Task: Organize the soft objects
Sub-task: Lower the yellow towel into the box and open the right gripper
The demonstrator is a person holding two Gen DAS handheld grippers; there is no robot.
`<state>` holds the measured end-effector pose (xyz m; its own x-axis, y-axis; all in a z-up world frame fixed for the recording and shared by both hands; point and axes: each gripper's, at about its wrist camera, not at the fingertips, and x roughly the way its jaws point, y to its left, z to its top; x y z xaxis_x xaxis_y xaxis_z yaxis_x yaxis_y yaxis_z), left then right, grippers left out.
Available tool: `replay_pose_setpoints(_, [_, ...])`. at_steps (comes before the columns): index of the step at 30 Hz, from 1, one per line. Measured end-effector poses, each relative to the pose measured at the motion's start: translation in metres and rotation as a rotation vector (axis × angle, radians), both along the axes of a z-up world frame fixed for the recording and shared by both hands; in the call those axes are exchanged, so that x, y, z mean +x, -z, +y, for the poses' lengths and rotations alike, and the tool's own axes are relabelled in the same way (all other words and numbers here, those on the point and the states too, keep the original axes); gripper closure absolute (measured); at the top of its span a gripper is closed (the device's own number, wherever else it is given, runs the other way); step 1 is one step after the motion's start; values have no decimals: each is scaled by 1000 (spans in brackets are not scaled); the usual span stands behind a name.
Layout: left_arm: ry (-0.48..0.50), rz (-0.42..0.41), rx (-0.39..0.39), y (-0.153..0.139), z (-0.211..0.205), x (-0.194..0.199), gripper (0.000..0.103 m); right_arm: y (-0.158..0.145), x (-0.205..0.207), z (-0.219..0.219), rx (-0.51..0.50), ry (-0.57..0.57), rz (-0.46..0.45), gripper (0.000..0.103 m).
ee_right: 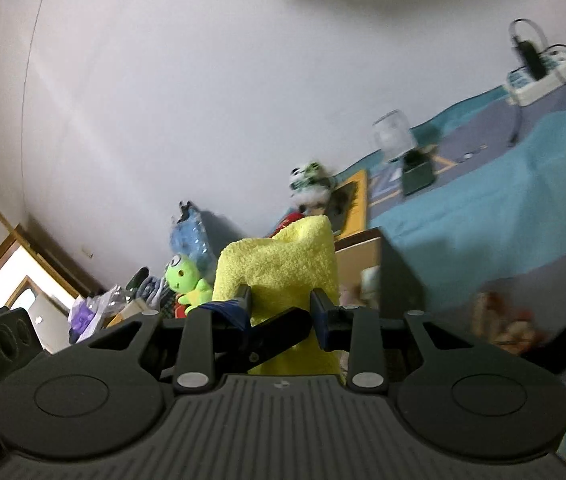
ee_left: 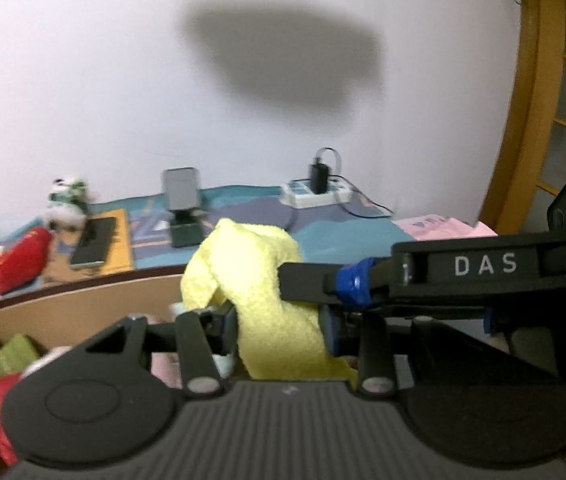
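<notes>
Cardboard box [ee_left: 83, 304] — soft things inside

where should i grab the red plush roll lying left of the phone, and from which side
Grip the red plush roll across its middle, coming from above with fingers straddling its narrow width. It lies flat on its side beside the phone, so the long axis gives no purchase. Both grippers hold the yellow towel.

Room, one corner. White wall [ee_left: 83, 80]: plain, carrying a broad soft dark shadow [ee_left: 283, 64] high above the power strip. Wooden door [ee_left: 563, 80]: orange-brown frame with small frosted panes, right of the wall. Surface [ee_left: 363, 236] below the wall: covered by a teal and purple patterned cloth. White power strip [ee_left: 315, 194]: on the surface against the wall, a black charger plugged in, black cable trailing right. Light: even, indoor. In the right wrist view, a wood-framed opening [ee_right: 15, 276] far left of the wall.
</notes>
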<state>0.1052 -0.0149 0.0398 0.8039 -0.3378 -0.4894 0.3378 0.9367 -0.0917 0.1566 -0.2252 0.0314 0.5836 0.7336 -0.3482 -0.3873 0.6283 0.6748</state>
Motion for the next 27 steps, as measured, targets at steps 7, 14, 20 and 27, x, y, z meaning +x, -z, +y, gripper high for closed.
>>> replay_pose_setpoints(7, [-60, 41, 5, 17, 61, 10, 70, 15, 16, 62, -17, -47, 34, 88])
replay_pose_setpoints(14, [-117, 135, 51, 49, 104, 29, 69, 38, 23, 115, -101, -88, 62, 88])
replay_pose_setpoints(20, [-163, 226, 106, 74, 123, 40, 61, 57, 29, 148, -194, -117, 100, 88])
replay_pose_setpoints(27, [-203, 281, 125, 74, 138, 44, 47, 64, 31, 161, -231, -120, 155, 86])
